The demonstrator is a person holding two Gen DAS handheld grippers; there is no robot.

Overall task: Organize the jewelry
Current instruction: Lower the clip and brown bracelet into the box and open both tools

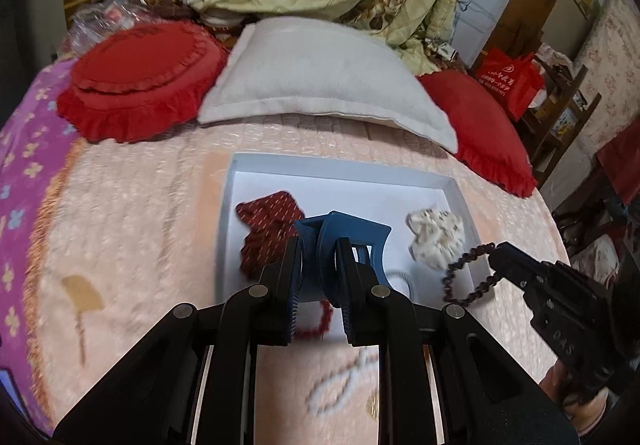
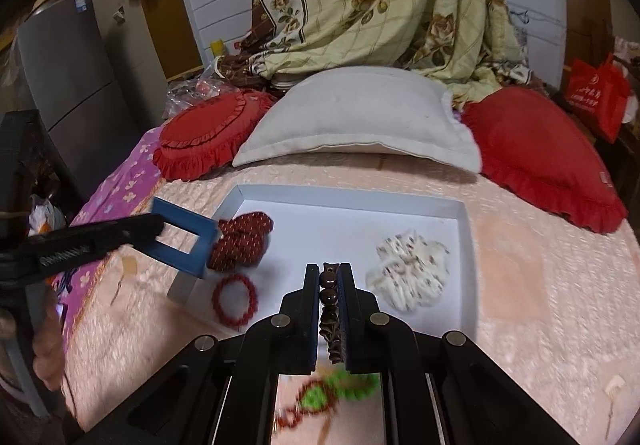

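My left gripper is shut on a blue hair claw clip and holds it above the near left part of the white tray. It shows in the right wrist view too. My right gripper is shut on a brown beaded bracelet, above the tray's near edge; the bracelet hangs from it in the left wrist view. In the tray lie a dark red scrunchie, a white patterned scrunchie and a red bead bracelet.
The tray sits on a pink bedspread. Behind it lie a white pillow and two red cushions. A green and red bead string lies on the bed under my right gripper.
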